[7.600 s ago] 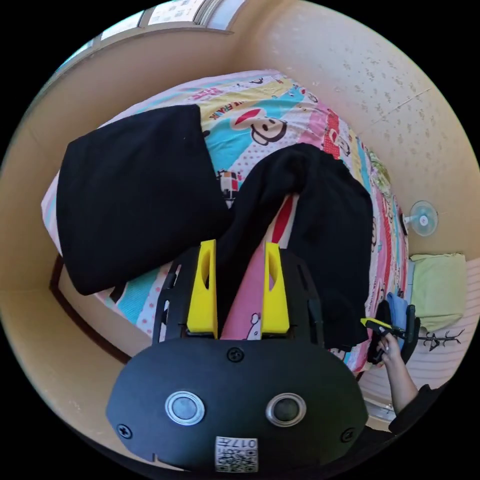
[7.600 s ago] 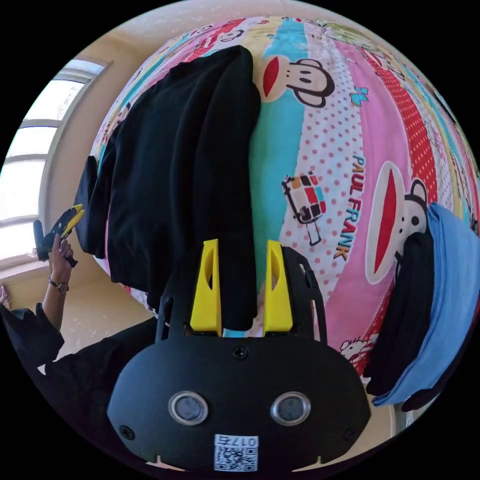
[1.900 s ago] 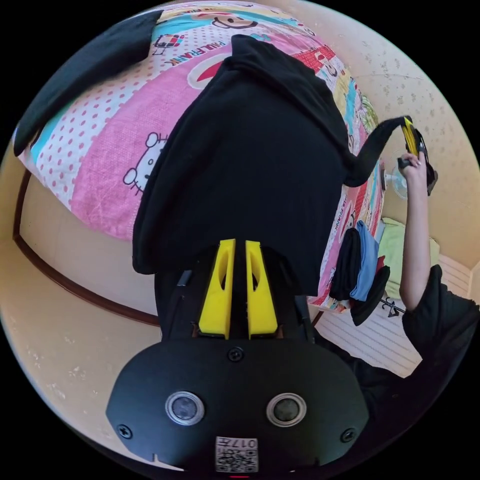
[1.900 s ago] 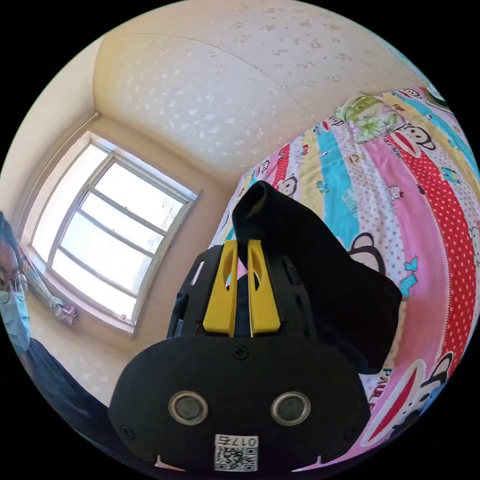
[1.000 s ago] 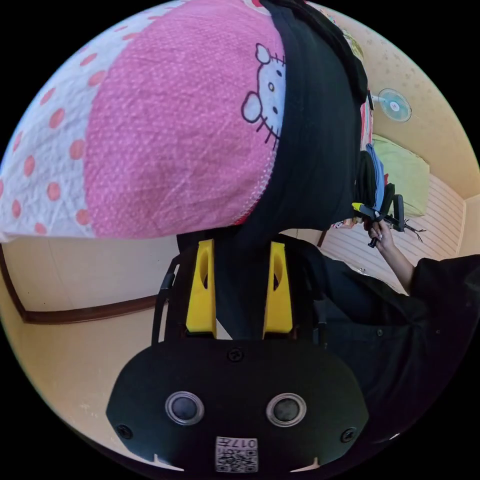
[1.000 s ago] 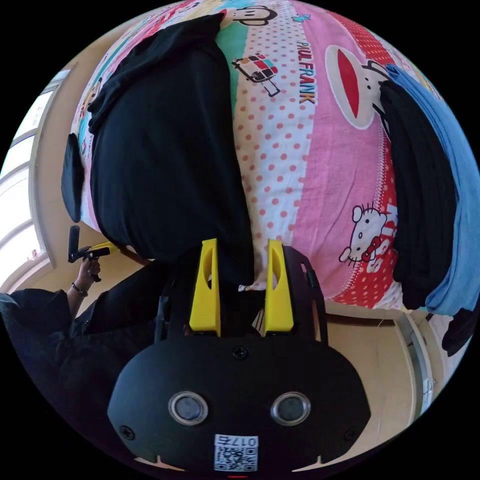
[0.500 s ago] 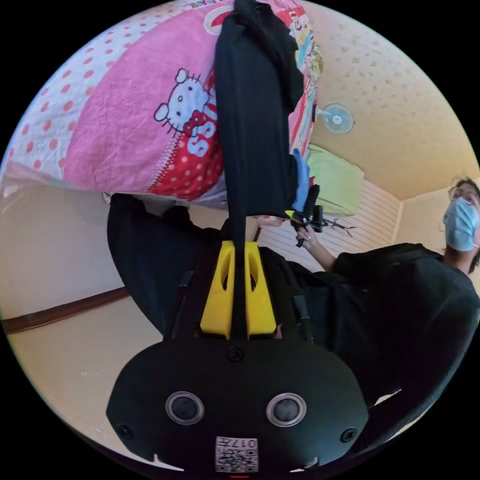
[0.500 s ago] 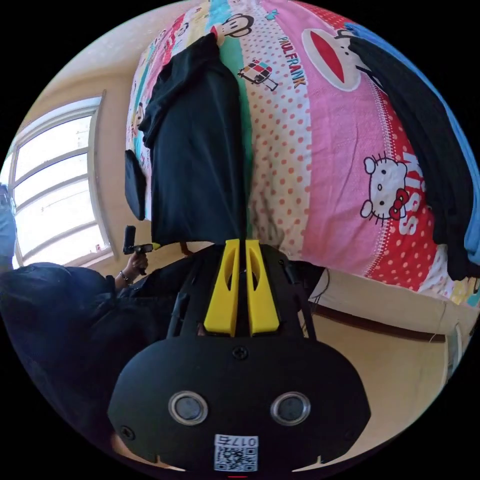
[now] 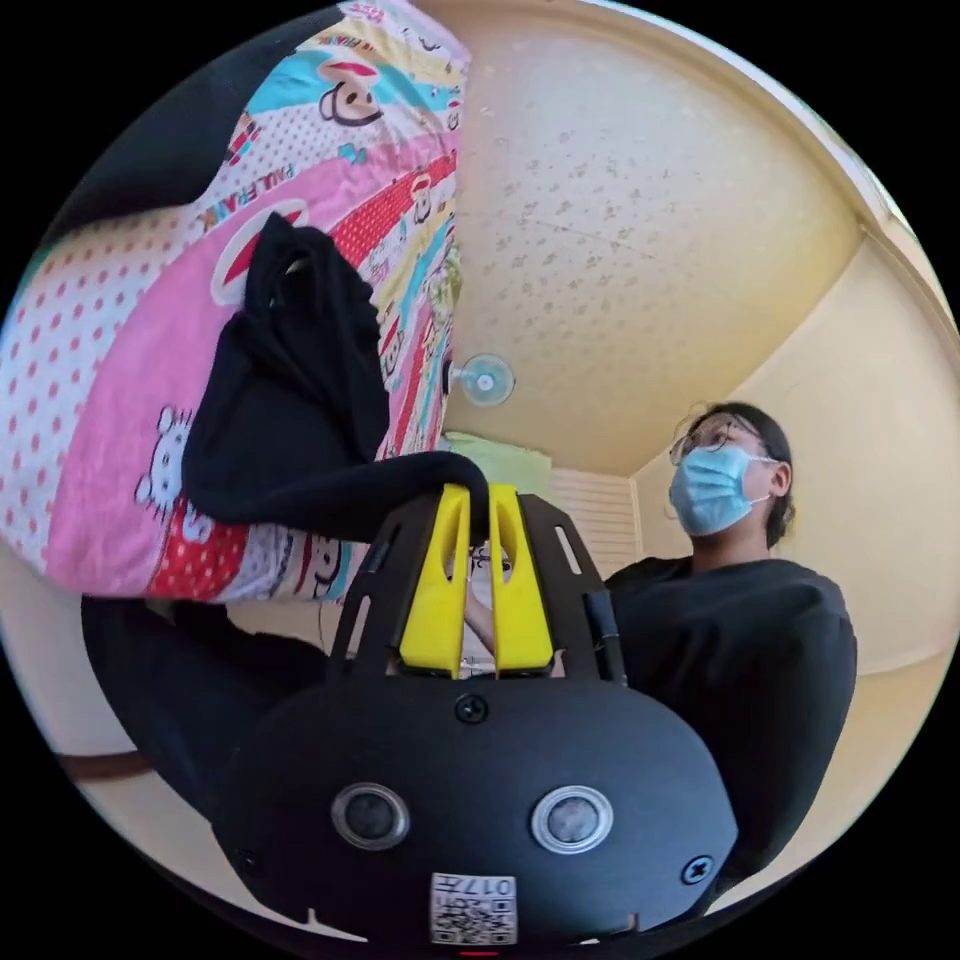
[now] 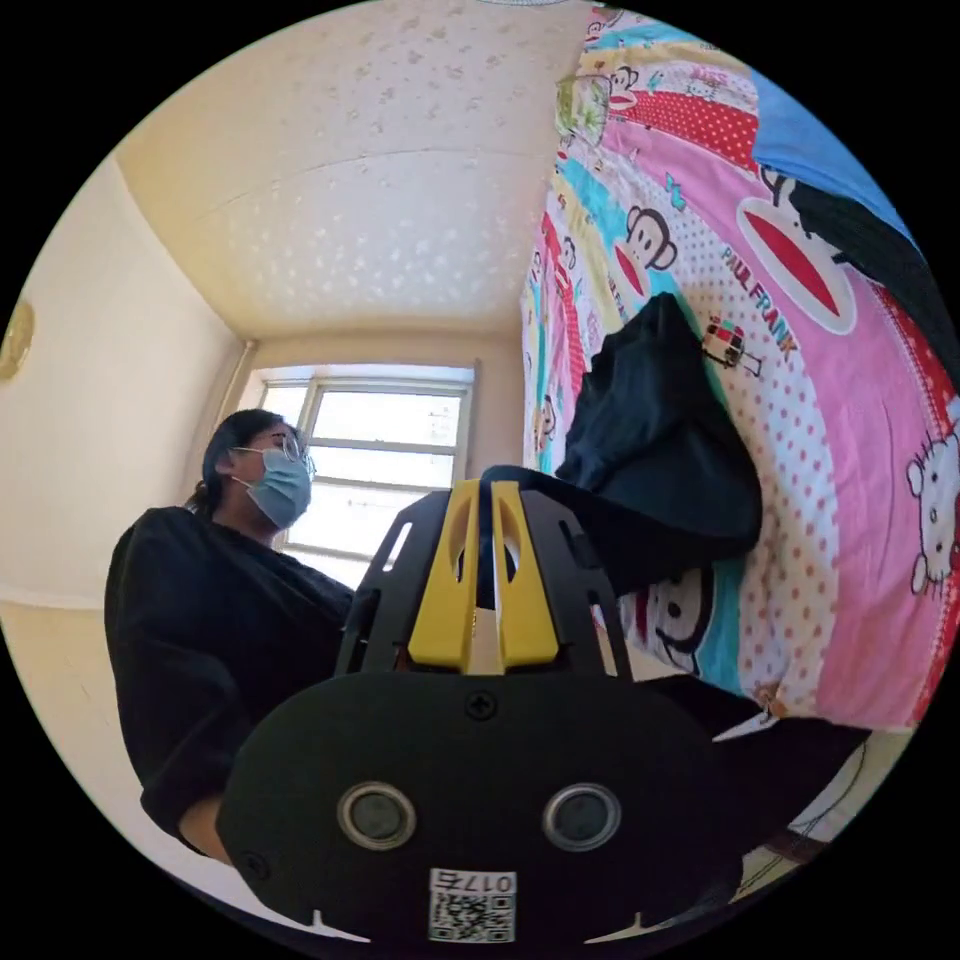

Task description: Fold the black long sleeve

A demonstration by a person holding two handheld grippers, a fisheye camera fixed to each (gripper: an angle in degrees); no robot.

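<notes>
Black long sleeve (image 9: 290, 400) newly lifted, bunched.

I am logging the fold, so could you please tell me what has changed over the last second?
Both grippers, open a second ago, closed on the black shirt's near edge and are lifting it off the bed: left gripper, right gripper. The far part stays on the bed; the blue garment has not moved.

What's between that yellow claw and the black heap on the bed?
In the left gripper view, a raised band of the black shirt itself runs from the heap to the left claw, which pinches its edge.
</notes>
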